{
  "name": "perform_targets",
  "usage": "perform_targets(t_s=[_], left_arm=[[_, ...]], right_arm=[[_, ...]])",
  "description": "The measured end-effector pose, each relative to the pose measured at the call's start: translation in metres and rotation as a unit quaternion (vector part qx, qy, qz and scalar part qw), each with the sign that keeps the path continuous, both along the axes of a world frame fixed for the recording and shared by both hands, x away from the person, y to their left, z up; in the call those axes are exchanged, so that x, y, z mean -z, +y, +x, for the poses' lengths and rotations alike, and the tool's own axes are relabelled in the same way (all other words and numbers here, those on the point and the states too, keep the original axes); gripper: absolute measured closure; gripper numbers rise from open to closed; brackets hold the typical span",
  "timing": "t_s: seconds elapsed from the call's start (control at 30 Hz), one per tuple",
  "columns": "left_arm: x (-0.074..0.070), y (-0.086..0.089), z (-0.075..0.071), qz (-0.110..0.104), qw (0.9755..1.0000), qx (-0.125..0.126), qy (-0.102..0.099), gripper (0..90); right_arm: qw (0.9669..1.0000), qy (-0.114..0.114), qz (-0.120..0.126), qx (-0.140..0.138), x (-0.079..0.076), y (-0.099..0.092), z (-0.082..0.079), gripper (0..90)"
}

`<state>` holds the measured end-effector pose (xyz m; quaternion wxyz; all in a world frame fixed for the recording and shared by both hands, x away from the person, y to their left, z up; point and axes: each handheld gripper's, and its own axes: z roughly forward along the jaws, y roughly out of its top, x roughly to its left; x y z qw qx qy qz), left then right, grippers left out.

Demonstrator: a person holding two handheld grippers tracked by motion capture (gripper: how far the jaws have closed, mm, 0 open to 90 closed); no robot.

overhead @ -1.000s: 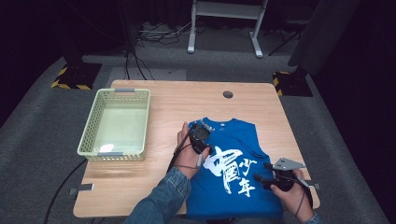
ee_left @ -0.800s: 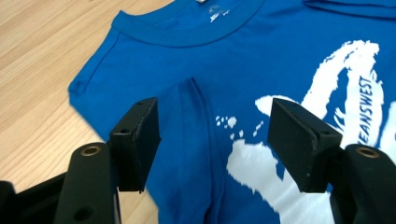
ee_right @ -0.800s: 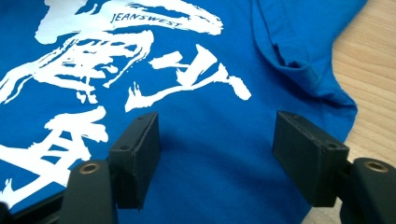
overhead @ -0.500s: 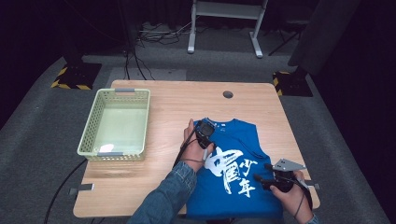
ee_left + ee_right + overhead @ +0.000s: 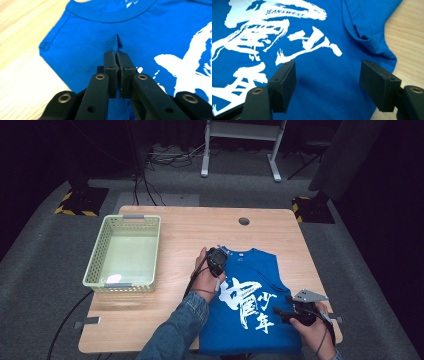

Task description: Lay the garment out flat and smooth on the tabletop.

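A blue sleeveless T-shirt (image 5: 252, 300) with white brush lettering lies flat on the front right of the wooden table (image 5: 185, 232). My left gripper (image 5: 218, 261) sits near the shirt's collar and left shoulder. Its jaws have just been closing, and in the left gripper view they are shut on a pinched fold of the blue T-shirt (image 5: 113, 42) just below the neckline, the left gripper (image 5: 116, 53) pressing cloth between its pads. My right gripper (image 5: 279, 311) rests over the shirt's lower right part; the right gripper (image 5: 327, 80) stands open above the blue T-shirt (image 5: 317, 82), nothing between its jaws.
A pale green mesh basket (image 5: 125, 252) stands on the table's left half, with a small white scrap inside. A round cable hole (image 5: 244, 221) is near the far edge. Beyond the table are dark floor, cables and a white stand (image 5: 240, 145).
My left gripper has shifted slightly toward the shirt's collar and its jaws have closed onto a fold of the cloth. The right gripper has not moved.
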<state>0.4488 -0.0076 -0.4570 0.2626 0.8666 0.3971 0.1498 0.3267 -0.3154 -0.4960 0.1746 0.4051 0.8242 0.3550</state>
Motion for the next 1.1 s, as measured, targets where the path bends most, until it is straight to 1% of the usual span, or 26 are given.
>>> perform_targets(t_s=[0.13,0.33,0.47,0.63,0.7,0.77,0.83,0.87,0.9,0.93,0.97,1.0,1.03,1.1], left_arm=[[-0.008,0.007,-0.004,-0.011,0.9999,-0.003,-0.008,86.2],[-0.021,0.019,-0.009,-0.018,0.9996,-0.007,-0.021,86.1],[-0.03,0.032,-0.012,-0.024,0.999,-0.019,-0.034,86.0],[-0.034,0.053,-0.014,-0.027,0.9979,-0.043,-0.04,85.9],[-0.034,0.061,-0.014,-0.03,0.9974,-0.054,-0.037,85.7],[-0.032,0.071,-0.014,-0.026,0.9966,-0.07,-0.036,85.4],[-0.027,0.083,-0.014,-0.015,0.9955,-0.091,-0.02,84.5],[-0.025,0.088,-0.015,-0.009,0.9941,-0.107,-0.016,83.0],[-0.023,0.091,-0.017,0.001,0.9921,-0.125,-0.01,78.0],[-0.021,0.095,-0.018,0.003,0.9905,-0.137,-0.001,65.9],[-0.021,0.098,-0.02,-0.005,0.9899,-0.142,0.003,58.3],[-0.021,0.1,-0.022,-0.015,0.9892,-0.146,0.005,53.6],[-0.021,0.101,-0.024,-0.018,0.989,-0.147,0.008,49.1],[-0.025,0.102,-0.03,-0.024,0.9897,-0.141,0.003,48.3]], right_arm=[[0.9999,-0.008,0.007,0.005,-0.006,-0.001,0.0,29.0],[0.9998,-0.013,0.011,0.005,-0.012,0.001,0.003,29.0],[0.9998,-0.017,0.01,0.002,-0.018,0.003,0.004,29.1],[0.9997,-0.021,0.008,0.001,-0.026,0.005,0.008,29.5],[0.9997,-0.023,0.009,0.001,-0.029,0.006,0.01,29.5],[0.9997,-0.022,0.01,-0.003,-0.033,0.008,0.012,29.3],[0.9996,-0.019,0.017,-0.012,-0.036,0.011,0.013,28.7],[0.9996,-0.016,0.018,-0.017,-0.038,0.012,0.014,28.5],[0.9996,-0.013,0.017,-0.02,-0.039,0.013,0.015,28.1],[0.9996,-0.009,0.015,-0.022,-0.041,0.014,0.017,27.7],[0.9997,-0.007,0.012,-0.022,-0.042,0.015,0.019,27.6],[0.9997,-0.005,0.009,-0.021,-0.043,0.015,0.022,27.6],[0.9998,-0.005,0.007,-0.02,-0.044,0.015,0.025,27.6],[0.9998,-0.009,0.001,-0.02,-0.048,0.017,0.031,28.3]])
